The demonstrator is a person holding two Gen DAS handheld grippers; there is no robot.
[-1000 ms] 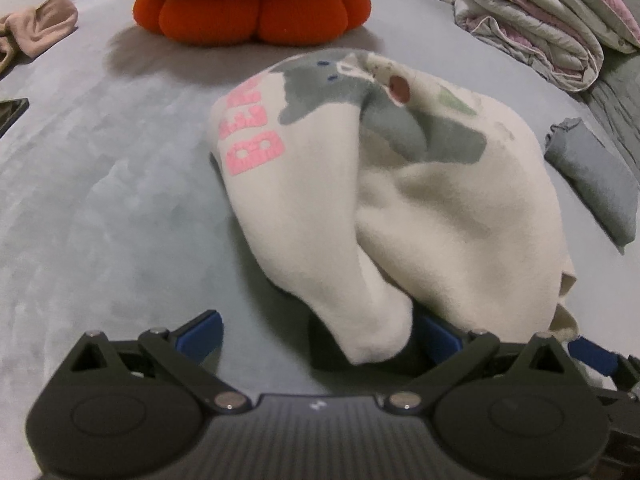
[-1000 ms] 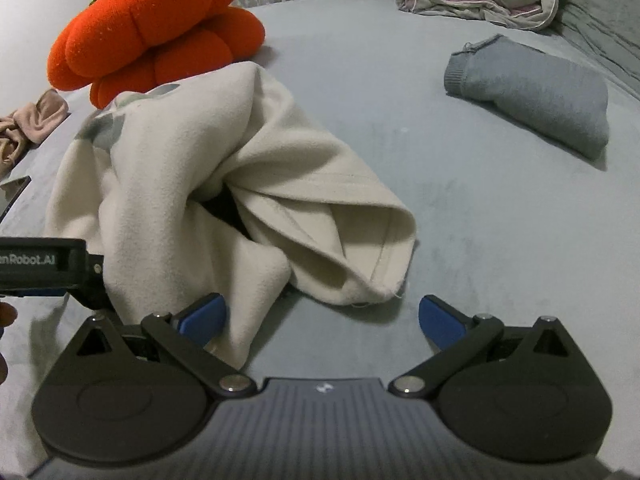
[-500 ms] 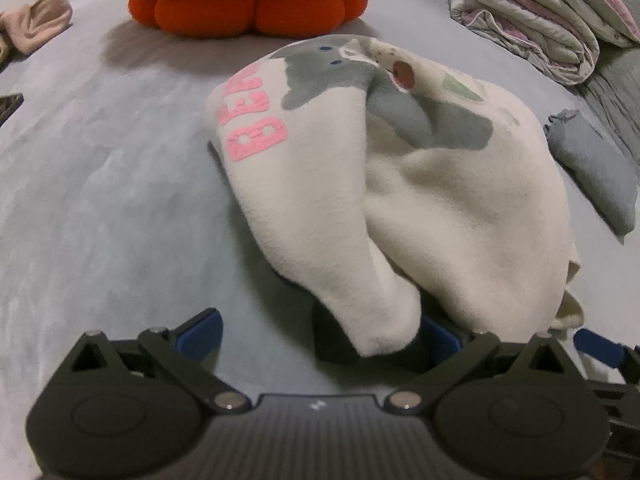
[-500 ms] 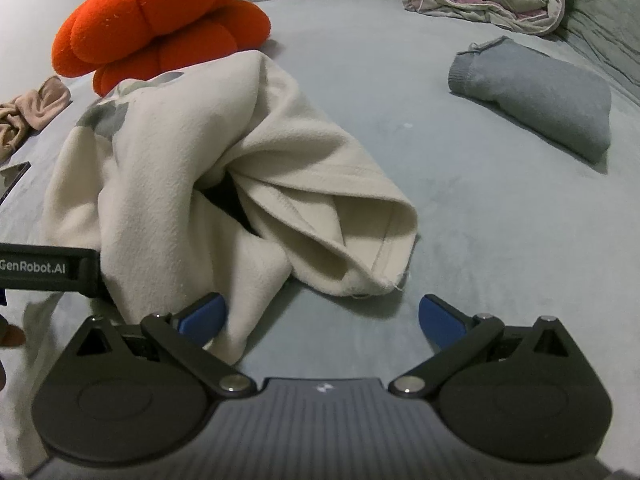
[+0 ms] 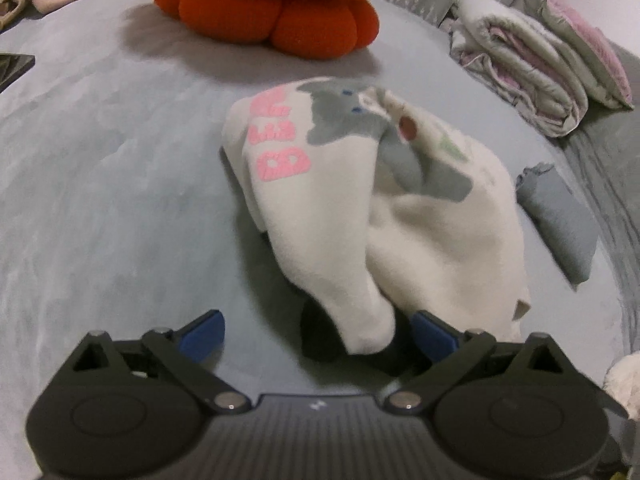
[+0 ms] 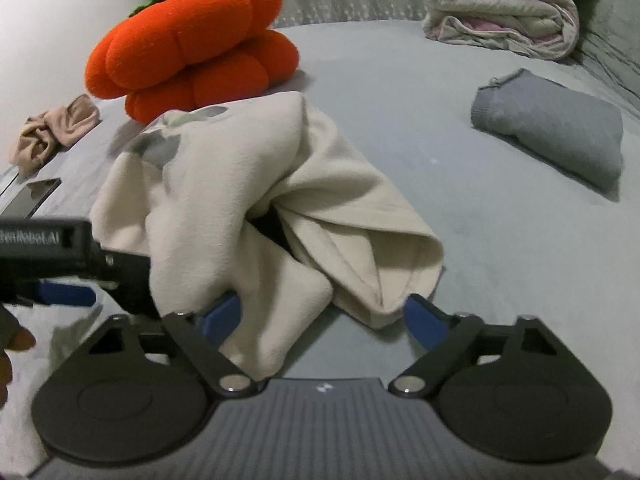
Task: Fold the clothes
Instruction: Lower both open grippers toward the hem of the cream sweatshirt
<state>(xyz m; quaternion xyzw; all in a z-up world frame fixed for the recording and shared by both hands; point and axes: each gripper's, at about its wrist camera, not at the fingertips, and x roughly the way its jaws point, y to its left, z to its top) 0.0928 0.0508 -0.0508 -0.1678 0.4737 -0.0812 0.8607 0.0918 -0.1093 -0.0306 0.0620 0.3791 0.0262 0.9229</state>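
Cream garment (image 6: 208, 200) is found bunched and tented on the grey bed cover (image 5: 100, 200), directly ahead of both tools. The right gripper (image 6: 322, 320) is seen with its jaws closing: the blue pads stand visibly nearer to each other than one second ago. The lower fold and hem of the garment lie between them. The left pad is touched by the fabric and the right pad is just met by the hem, but no firm pinch is observed. The left gripper (image 5: 316, 332) is recorded with its jaws spread wide, as before. A hanging lobe of the garment lies between them, close against the right finger, and is not clamped by both pads. In the right wrist view its black body is now seen reaching further in under the cloth than a second ago. A hand (image 6: 10, 340) is partly seen at the left edge.

In the left wrist view the printed face of the garment, with pink letters, is set further up the frame than earlier.

Beyond the garment, a folded grey item (image 6: 560, 128) is noted to the right, well apart. An orange pumpkin cushion (image 6: 192, 48) stands behind, a beige cloth (image 6: 52, 128) to its left. A rolled quilt (image 6: 500, 8) lies farthest back. These are unchanged.
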